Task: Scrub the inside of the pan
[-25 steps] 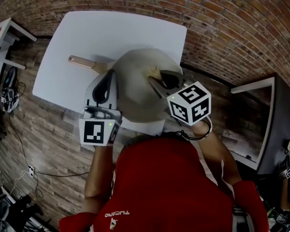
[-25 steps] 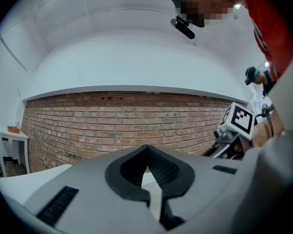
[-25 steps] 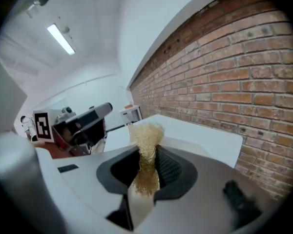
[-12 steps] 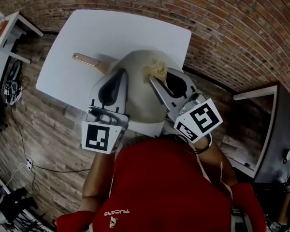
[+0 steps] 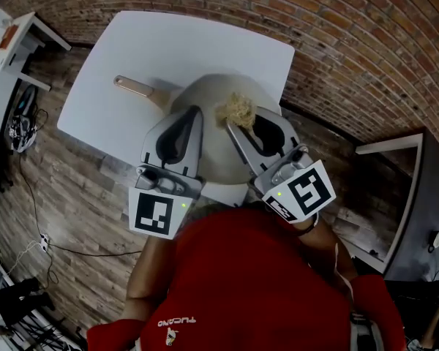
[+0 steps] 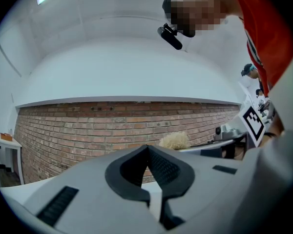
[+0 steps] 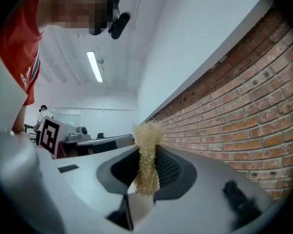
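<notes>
A beige pan with a wooden handle sits on the white table. My right gripper is shut on a straw-coloured scrub pad, held above the pan's far right part. In the right gripper view the scrub pad sticks up between the fingertips of the right gripper. My left gripper hangs over the pan's left half, shut and holding nothing. In the left gripper view the left gripper points at the brick wall, and the scrub pad shows beyond it.
The table's near edge lies just under both grippers. A brick wall runs behind and to the right of the table. A white shelf stands at the far left, with cables on the wooden floor.
Both grippers have risen toward the camera and tilted up. The right one has carried the scrub pad up from the pan's inside. The left one has drawn closer to it.
</notes>
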A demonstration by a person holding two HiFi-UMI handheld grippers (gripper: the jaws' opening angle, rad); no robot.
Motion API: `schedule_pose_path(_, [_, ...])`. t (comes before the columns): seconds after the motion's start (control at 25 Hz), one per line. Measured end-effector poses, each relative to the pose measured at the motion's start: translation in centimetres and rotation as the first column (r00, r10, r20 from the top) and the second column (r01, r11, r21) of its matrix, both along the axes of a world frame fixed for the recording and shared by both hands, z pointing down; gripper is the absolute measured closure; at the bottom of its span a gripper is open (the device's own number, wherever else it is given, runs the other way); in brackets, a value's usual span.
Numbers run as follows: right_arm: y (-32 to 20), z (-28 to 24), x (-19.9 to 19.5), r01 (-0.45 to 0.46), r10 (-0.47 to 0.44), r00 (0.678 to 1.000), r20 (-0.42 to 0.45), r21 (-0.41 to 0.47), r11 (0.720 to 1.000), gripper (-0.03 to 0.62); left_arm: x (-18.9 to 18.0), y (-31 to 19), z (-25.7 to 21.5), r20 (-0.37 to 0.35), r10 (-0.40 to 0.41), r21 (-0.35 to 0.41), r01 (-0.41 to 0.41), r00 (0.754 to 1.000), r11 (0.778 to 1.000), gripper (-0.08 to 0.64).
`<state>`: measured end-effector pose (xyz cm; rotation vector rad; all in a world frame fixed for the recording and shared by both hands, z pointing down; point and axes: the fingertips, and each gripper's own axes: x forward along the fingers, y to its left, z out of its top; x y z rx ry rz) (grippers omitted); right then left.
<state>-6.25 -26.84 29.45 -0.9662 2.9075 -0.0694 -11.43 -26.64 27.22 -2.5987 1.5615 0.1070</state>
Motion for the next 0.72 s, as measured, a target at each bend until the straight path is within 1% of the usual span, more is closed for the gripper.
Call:
schedule_pose_path(0.44, [0.43,0.22,0.43,-0.010,0.011,1.000,-0.021,0.021,1.000,0.508,0.26,0.36,0.54,-0.004,0.005,-0.008,-0.005,1.000,1.000,0.548])
schedule_pose_path(0.72, [0.18,0.67,0.40,-0.017,0.017,0.999,-0.046,0.013,1.000,0.508,0.25,0.08,0.78,0.000,0.010,-0.016,-0.010,1.000,1.000,0.548])
